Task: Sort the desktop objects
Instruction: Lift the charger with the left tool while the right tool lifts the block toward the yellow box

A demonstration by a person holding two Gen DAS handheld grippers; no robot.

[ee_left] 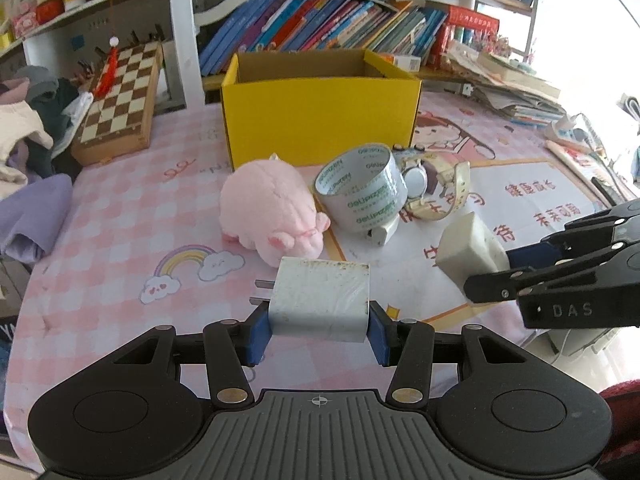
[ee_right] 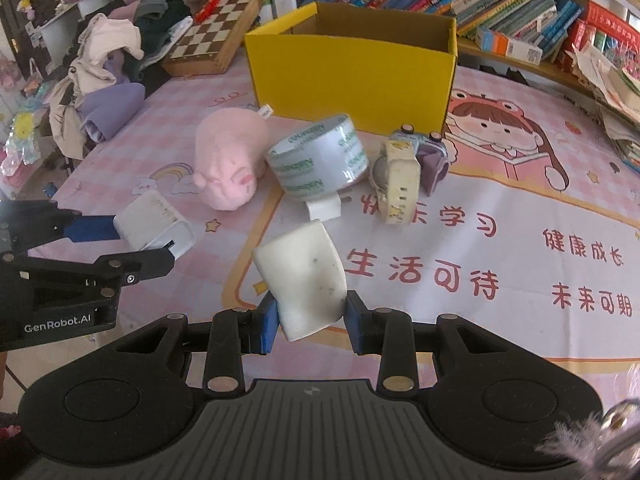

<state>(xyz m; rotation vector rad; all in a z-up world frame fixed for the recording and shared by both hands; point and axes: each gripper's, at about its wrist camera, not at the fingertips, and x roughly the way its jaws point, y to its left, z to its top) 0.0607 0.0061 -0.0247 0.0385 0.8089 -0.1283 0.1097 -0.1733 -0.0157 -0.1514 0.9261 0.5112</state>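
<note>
Here we pinch a charger (ee_left: 320, 300) in left fingers, an adapter (ee_right: 304, 280) in right; the box (ee_left: 320, 120) lies straight ahead of both.

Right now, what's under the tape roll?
A white charger pokes out from under the tape roll, which leans tilted on it. The rest of the charger is hidden, and so is the pink mat beneath the roll.
</note>
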